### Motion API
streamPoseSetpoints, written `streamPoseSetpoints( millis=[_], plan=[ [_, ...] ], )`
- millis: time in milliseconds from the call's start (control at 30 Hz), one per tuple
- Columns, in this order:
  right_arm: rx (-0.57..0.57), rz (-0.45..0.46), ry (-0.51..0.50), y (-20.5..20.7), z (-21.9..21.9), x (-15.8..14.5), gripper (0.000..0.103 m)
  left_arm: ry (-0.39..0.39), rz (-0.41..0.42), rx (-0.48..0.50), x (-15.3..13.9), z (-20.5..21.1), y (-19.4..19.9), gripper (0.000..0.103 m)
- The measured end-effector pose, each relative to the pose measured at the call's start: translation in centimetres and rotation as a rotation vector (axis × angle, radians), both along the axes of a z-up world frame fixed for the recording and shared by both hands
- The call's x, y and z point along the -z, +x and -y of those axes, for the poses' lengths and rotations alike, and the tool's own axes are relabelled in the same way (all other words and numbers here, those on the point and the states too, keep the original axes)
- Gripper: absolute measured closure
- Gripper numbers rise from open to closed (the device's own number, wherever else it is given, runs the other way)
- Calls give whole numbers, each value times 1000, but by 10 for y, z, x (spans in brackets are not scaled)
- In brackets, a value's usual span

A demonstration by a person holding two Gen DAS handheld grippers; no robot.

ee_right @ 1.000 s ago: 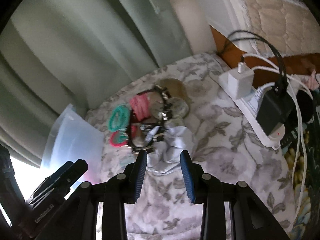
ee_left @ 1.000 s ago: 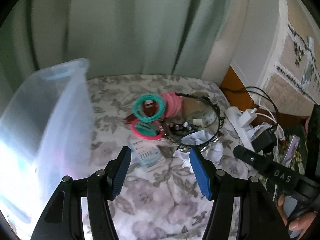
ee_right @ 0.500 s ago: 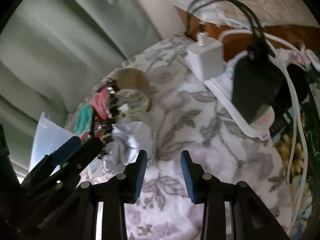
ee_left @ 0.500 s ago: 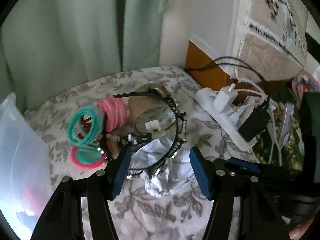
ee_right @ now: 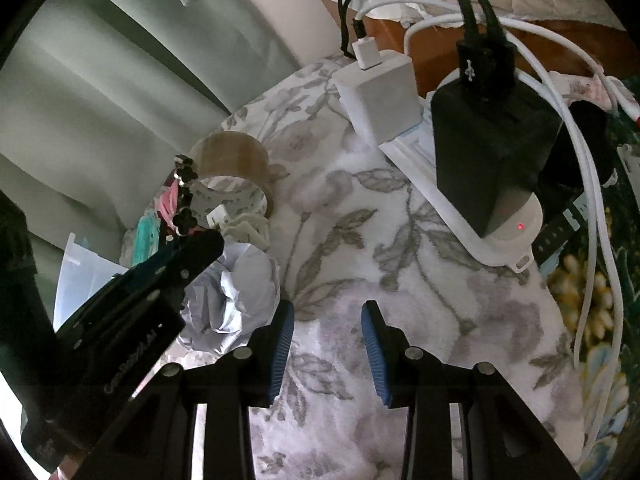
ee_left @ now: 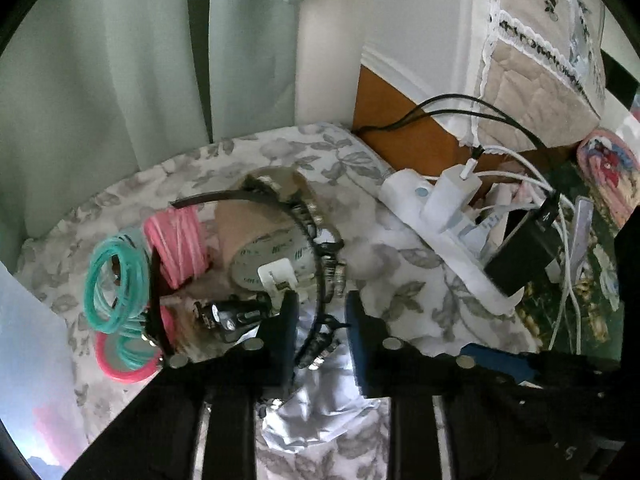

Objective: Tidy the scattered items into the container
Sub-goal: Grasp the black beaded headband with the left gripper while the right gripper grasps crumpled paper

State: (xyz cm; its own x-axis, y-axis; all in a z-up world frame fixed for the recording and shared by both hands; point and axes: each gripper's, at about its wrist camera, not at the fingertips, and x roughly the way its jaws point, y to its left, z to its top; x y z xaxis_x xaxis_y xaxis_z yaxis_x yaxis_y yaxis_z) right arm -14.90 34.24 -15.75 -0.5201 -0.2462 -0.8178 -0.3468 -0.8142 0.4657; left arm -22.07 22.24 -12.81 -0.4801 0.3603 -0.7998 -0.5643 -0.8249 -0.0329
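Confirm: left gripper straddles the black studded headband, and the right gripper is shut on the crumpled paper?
Only the last part is wrong. The right gripper is open over bare floral cloth; the crumpled paper lies beside it, per the right wrist view. The left gripper does straddle the headband.

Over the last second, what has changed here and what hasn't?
The left gripper swung away from the clear container toward the pile, its jaws narrowing around the studded black headband, contact unclear. The right gripper drifted toward the power strip, open and empty. The pile itself looks undisturbed.

Both wrist views look down closely, sharing the tape roll (ee_left: 262,240).
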Motion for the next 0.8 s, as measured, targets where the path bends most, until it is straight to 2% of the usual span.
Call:
streamPoseSetpoints(
  millis=[233, 267, 367, 433, 567, 800],
  plan=[
    [-42, -21, -15, -7, 11, -3, 65, 100, -76, -31, -30, 26, 2, 84],
    [-55, -27, -22, -9, 14, -4, 63, 113, -86, -41, -35, 30, 1, 85],
    [-78, -38, -25, -13, 23, -4, 48, 151, -121, -88, -51, 50, -2, 87],
    [-87, -32, -26, -17, 27, 0, 47, 175, -130, -122, -57, 62, -5, 88],
    [-86, 12, -63, -25, 32, 17, 47, 207, -128, -176, -60, 82, -11, 90],
    [-89, -8, -131, -36, 45, 23, 48, 228, -102, -253, -54, 108, -20, 91]
  ],
)
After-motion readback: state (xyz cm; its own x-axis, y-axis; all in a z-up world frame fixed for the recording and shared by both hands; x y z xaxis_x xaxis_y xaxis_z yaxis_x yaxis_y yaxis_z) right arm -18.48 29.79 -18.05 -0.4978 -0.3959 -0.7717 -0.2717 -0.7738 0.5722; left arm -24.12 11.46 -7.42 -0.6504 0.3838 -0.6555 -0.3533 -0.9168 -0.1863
